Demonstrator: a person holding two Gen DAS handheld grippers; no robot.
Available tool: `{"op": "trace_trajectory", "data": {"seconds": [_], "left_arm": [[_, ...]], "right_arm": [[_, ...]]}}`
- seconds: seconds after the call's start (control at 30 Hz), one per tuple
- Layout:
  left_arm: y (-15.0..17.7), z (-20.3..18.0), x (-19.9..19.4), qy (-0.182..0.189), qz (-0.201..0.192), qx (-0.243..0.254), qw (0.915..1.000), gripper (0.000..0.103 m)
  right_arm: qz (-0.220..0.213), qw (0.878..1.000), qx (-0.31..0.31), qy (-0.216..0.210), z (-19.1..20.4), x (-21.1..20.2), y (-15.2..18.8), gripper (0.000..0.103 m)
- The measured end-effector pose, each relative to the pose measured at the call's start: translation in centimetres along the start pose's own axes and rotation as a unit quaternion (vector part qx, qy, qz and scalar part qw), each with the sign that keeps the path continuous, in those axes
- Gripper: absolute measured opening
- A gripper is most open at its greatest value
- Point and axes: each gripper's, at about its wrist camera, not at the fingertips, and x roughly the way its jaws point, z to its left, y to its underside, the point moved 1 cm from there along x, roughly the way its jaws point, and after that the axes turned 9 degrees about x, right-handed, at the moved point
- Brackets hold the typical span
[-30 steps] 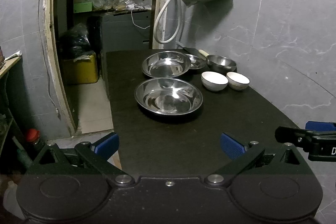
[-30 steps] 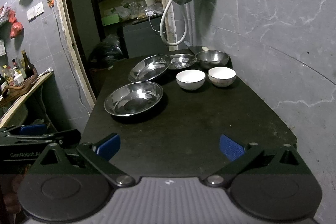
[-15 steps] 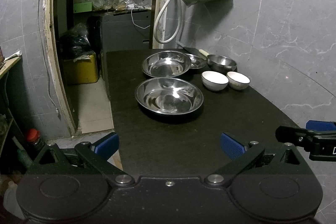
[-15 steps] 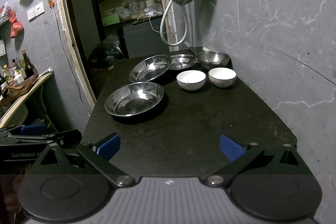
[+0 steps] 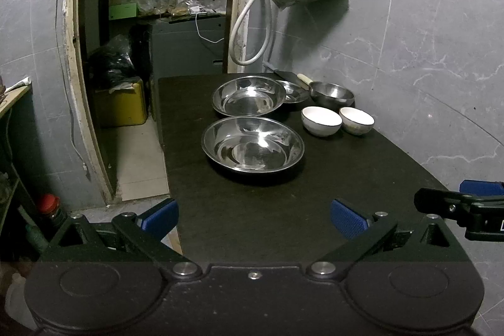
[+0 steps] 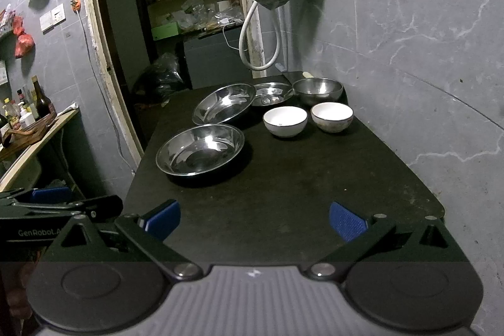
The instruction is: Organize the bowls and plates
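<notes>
Nothing has moved; both grippers wait at the near table edge
Left gripper (image 5: 253, 218) and right gripper (image 6: 253, 218), jaws apart and empty, face the nearest steel plate (image 5: 252, 144), probably choosing the first pick

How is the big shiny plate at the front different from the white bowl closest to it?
The big shiny plate is silvery metal; the white bowl looks ceramic. The plate is wide and shallow; the bowl is narrower with steeper sides. The plate sits nearer the cameras and further left; the bowl sits further back, beside a second white bowl. Both stand upright and look empty on the dark table.
</notes>
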Motion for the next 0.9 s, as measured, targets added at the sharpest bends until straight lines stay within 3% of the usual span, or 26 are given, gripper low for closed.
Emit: {"op": "trace_trajectory", "data": {"seconds": [0.9], "left_arm": [[0.2,0.1,1.9,0.002,0.014,-0.001,0.9999,0.102]], "right_arm": [[0.008,1.000,0.001,0.000,-0.2,0.7,0.0,0.103]]}}
